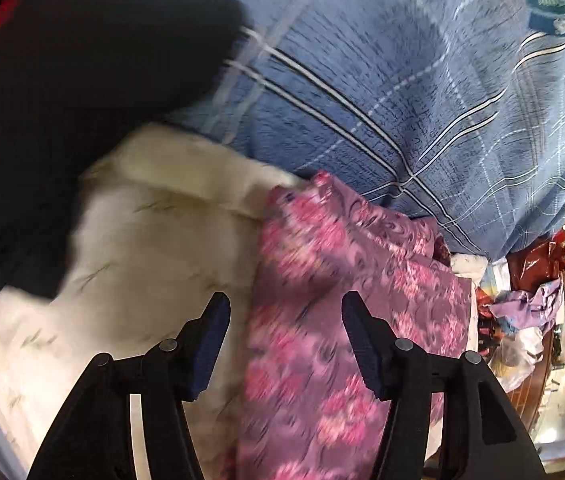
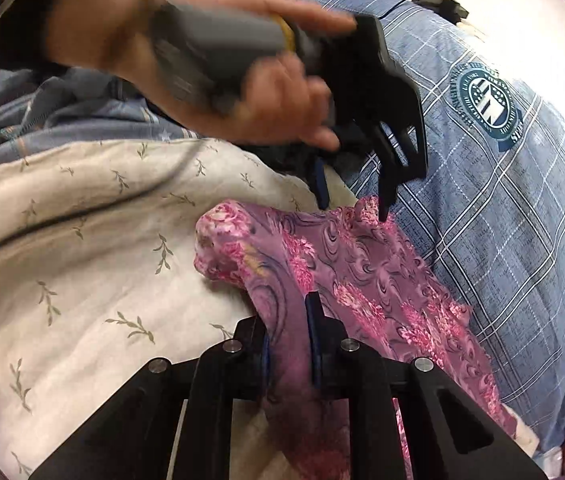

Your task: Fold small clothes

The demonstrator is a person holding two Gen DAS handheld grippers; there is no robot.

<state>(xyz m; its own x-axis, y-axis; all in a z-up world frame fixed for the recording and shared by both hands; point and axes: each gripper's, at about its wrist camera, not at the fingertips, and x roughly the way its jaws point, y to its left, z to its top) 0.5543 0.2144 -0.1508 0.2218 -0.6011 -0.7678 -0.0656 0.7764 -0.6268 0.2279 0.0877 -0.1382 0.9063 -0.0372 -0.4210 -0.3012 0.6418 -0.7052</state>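
1. Right gripper (image 2: 288, 344): fingers pinched tight on a bunched fold of the pink floral garment (image 2: 362, 280), cloth squeezed between the blue pads.
2. Left gripper (image 1: 286, 344): fingers spread wide, holding nothing, tips just above the garment (image 1: 322, 320).
3. Only the right wrist view shows the left hand (image 2: 186, 60) on its handle, with the left gripper (image 2: 352, 204) tips at the garment's far edge. Left view is motion-blurred.
4. Garment's long axis runs from the right gripper diagonally away, toward the left gripper.
5. It lies across the seam between the cream leaf-print sheet (image 2: 82, 260) and the blue plaid bedding (image 2: 522, 220).
6. Far edge is ruffled; bare plaid lies beyond it, cream sheet on the other side.
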